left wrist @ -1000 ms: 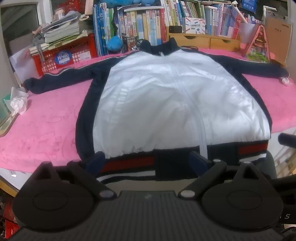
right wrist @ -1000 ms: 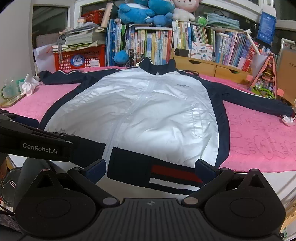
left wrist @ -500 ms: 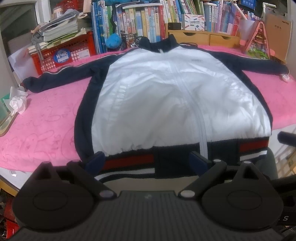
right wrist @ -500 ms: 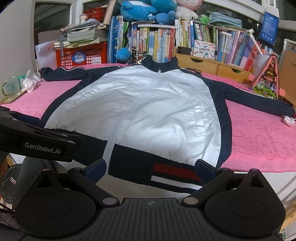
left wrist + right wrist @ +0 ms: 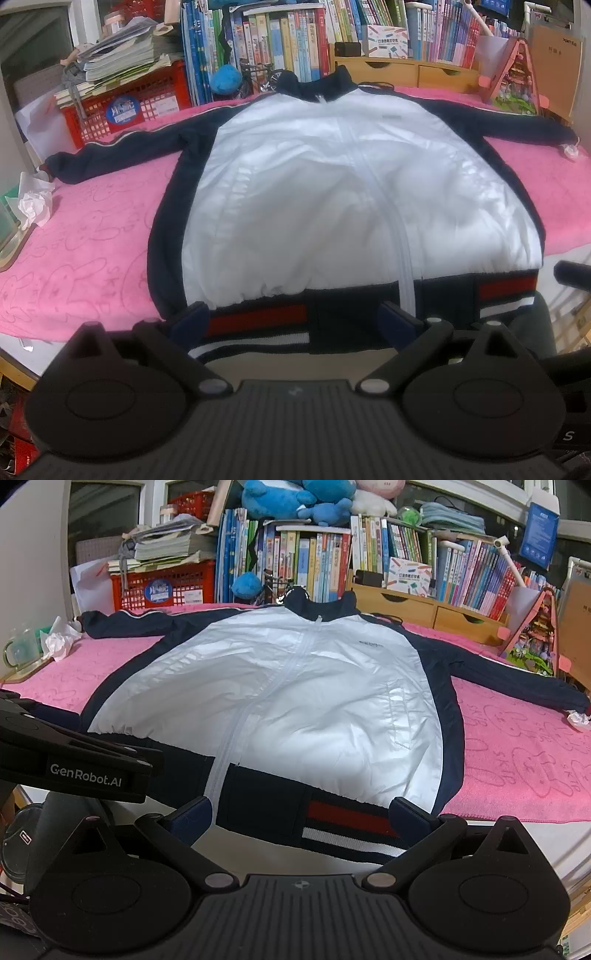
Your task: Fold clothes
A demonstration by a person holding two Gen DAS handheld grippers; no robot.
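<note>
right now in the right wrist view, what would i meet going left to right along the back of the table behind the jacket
crumpled tissue → red basket → small blue plush ball → jacket collar → wooden drawers → little pink house model

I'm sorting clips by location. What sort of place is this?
Probably a home study or child's room: a packed row of books, plush toys on top, and a jacket spread on a pink towel.
</note>
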